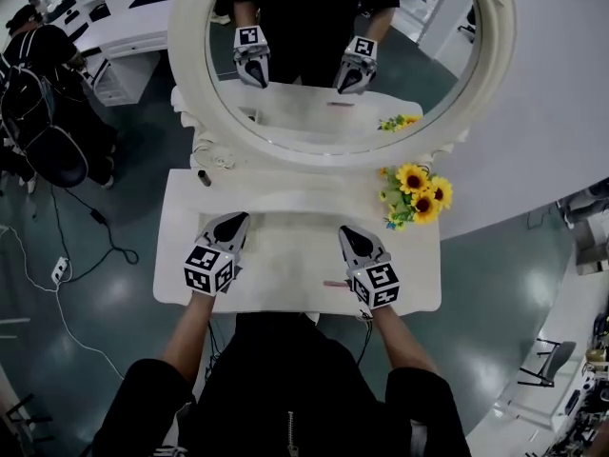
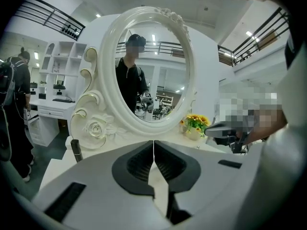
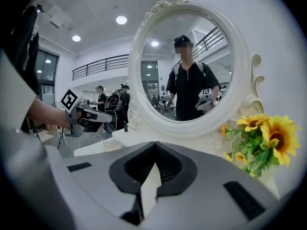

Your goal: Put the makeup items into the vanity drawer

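Note:
In the head view both grippers hover over the white vanity top (image 1: 285,255), side by side, pointing at the oval mirror (image 1: 476,112). My left gripper (image 1: 240,220) is shut, with nothing between its jaws (image 2: 153,143). My right gripper (image 1: 345,230) is shut and empty too (image 3: 154,146). A dark lipstick-like tube (image 1: 203,177) stands at the mirror's left foot (image 2: 75,150), ahead and left of the left gripper. A small pink item (image 1: 334,283) lies at the table's front edge beside the right gripper. My body hides the vanity's front.
A bunch of sunflowers (image 1: 419,194) stands at the back right of the top (image 3: 264,138). The carved mirror frame (image 2: 93,128) rises right behind the work area. A person with a backpack (image 1: 38,93) stands at the far left; cables (image 1: 95,246) lie on the floor.

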Tool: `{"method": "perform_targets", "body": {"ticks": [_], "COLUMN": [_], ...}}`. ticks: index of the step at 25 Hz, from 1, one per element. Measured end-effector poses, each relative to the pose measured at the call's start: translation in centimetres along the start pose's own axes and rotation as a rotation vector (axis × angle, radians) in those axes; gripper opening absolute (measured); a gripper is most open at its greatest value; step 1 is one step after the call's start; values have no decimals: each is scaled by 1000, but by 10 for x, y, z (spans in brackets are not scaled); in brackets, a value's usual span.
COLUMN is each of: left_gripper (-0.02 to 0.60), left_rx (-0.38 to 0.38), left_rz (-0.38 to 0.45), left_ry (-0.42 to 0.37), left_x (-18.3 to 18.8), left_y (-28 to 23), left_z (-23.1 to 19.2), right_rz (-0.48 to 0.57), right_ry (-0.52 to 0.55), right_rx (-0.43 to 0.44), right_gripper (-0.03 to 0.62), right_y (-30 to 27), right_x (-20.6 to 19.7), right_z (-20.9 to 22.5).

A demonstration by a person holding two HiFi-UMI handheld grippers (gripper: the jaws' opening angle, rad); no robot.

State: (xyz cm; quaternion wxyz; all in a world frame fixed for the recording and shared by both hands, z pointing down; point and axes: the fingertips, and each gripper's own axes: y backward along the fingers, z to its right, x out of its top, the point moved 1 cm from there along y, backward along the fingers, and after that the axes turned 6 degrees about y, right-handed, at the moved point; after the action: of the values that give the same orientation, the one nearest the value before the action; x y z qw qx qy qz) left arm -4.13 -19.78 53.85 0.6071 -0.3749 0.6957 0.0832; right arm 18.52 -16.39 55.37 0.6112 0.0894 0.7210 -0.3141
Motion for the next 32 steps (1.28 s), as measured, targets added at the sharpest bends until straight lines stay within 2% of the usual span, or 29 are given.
{"method": "perform_targets", "body": {"ticks": [3, 6, 9, 17, 24, 32], "left_gripper": [21, 21, 21, 21, 21, 21], "left_rx": [-11, -17, -15, -4, 8, 20], "left_rz": [-2, -8, -21, -43, -54, -62], "left_ry": [-6, -11, -2, -1, -1, 6], "left_x": [1, -1, -9, -14, -17, -22], "left_y": [-6, -11, -10, -7, 1, 11], "left_z": [9, 15, 18, 14, 7, 0], "right_rz": [-2, -70, -163, -454, -599, -659], "right_ry": [38, 73, 99, 125, 205, 182], "right_rx": [20, 80, 130, 328, 459, 423], "right_gripper": [15, 109, 144, 156, 164, 140], "right_y": [6, 9, 17, 29, 42, 47], "right_x": [-10, -37, -73, -173, -221, -241], "right_z": [3, -1, -7, -35, -64, -67]}}
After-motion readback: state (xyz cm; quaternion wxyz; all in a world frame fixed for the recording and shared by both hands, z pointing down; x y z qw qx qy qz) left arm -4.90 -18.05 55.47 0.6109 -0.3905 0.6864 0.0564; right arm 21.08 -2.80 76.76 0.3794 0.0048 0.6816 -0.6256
